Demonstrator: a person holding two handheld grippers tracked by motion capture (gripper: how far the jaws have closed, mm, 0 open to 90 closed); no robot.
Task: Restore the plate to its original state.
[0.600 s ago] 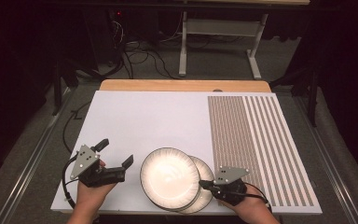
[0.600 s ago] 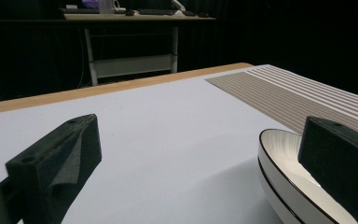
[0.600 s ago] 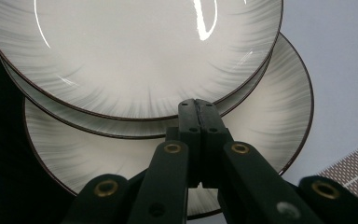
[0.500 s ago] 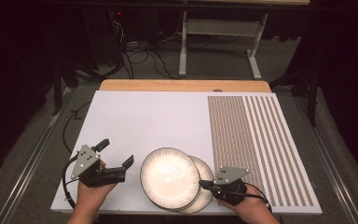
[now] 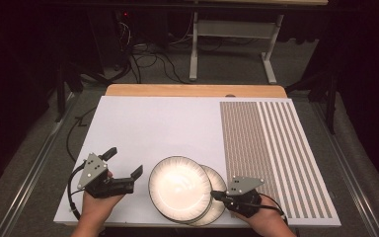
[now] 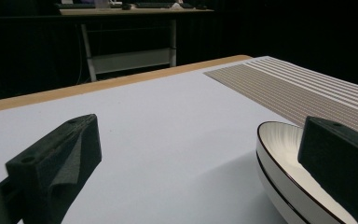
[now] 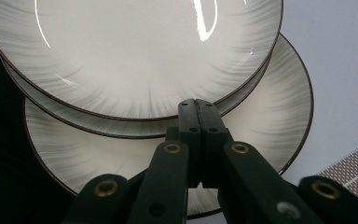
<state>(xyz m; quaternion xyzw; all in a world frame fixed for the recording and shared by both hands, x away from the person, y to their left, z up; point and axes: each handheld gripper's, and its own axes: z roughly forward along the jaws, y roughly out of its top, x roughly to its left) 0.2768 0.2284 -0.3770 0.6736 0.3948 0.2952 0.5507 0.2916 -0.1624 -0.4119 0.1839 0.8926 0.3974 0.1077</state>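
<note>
White plates with dark rims and grey streaks are stacked at the near edge of the white board (image 5: 143, 123). The top plate (image 5: 180, 186) (image 7: 135, 51) sits on a second one, and a lower plate (image 5: 218, 198) (image 7: 265, 121) is offset to the right. My right gripper (image 5: 218, 194) (image 7: 198, 106) is shut and lies over the lower plate, its tip at the rim of the upper plates. My left gripper (image 5: 124, 163) (image 6: 198, 172) is open, just left of the stack, and the plate rim (image 6: 279, 156) is beside its right jaw.
A striped mat (image 5: 271, 153) (image 6: 303, 88) covers the right part of the board. A wooden strip (image 5: 192, 90) runs along the far edge. Beyond it stand a desk frame (image 5: 232, 34) and cables (image 5: 143, 59) on the floor.
</note>
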